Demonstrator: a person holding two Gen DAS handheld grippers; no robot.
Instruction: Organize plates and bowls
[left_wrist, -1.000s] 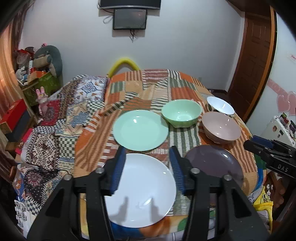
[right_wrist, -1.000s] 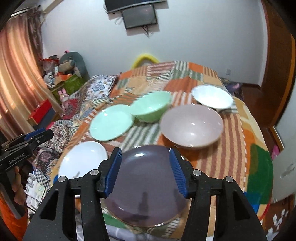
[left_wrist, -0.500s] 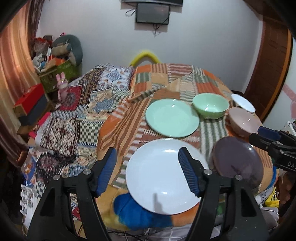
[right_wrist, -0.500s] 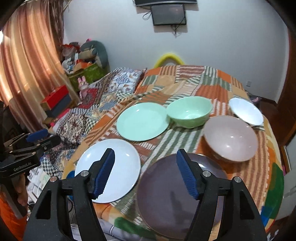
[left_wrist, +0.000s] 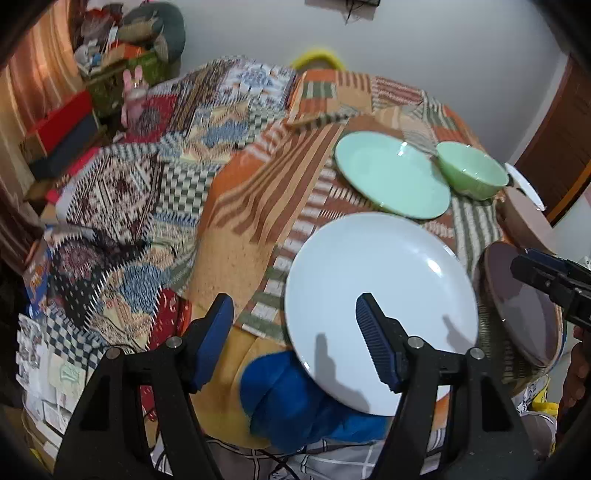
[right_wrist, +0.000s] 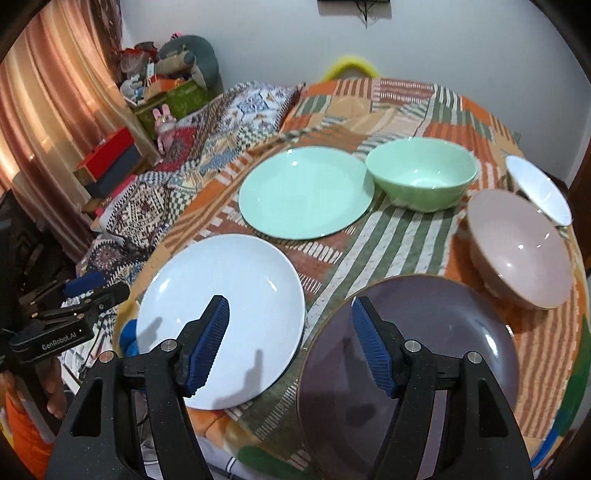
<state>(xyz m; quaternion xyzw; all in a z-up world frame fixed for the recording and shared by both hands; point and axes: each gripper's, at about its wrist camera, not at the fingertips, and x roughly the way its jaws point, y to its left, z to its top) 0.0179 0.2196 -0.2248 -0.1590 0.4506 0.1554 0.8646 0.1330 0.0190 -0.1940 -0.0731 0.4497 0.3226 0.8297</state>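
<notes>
On the patchwork-covered table lie a white plate (left_wrist: 384, 295) (right_wrist: 229, 314), a green plate (left_wrist: 391, 173) (right_wrist: 306, 192), a purple plate (left_wrist: 524, 314) (right_wrist: 410, 365), a green bowl (left_wrist: 472, 170) (right_wrist: 421, 173), a pink bowl (left_wrist: 524, 218) (right_wrist: 521, 251) and a small white bowl (right_wrist: 539, 188). My left gripper (left_wrist: 295, 339) is open and empty, above the white plate's left edge. My right gripper (right_wrist: 290, 339) is open and empty, above the gap between the white and purple plates.
The table's front edge (right_wrist: 258, 424) is right below both grippers. A patterned blanket (left_wrist: 147, 184) drapes off the left side. Boxes and soft toys (right_wrist: 166, 85) are piled by the curtain at far left. A wooden door (left_wrist: 561, 129) stands at right.
Both grippers have opened wider and shifted left. The left gripper now hangs over the white plate's left edge; the right has swung from over the purple plate toward the gap beside the white plate.
</notes>
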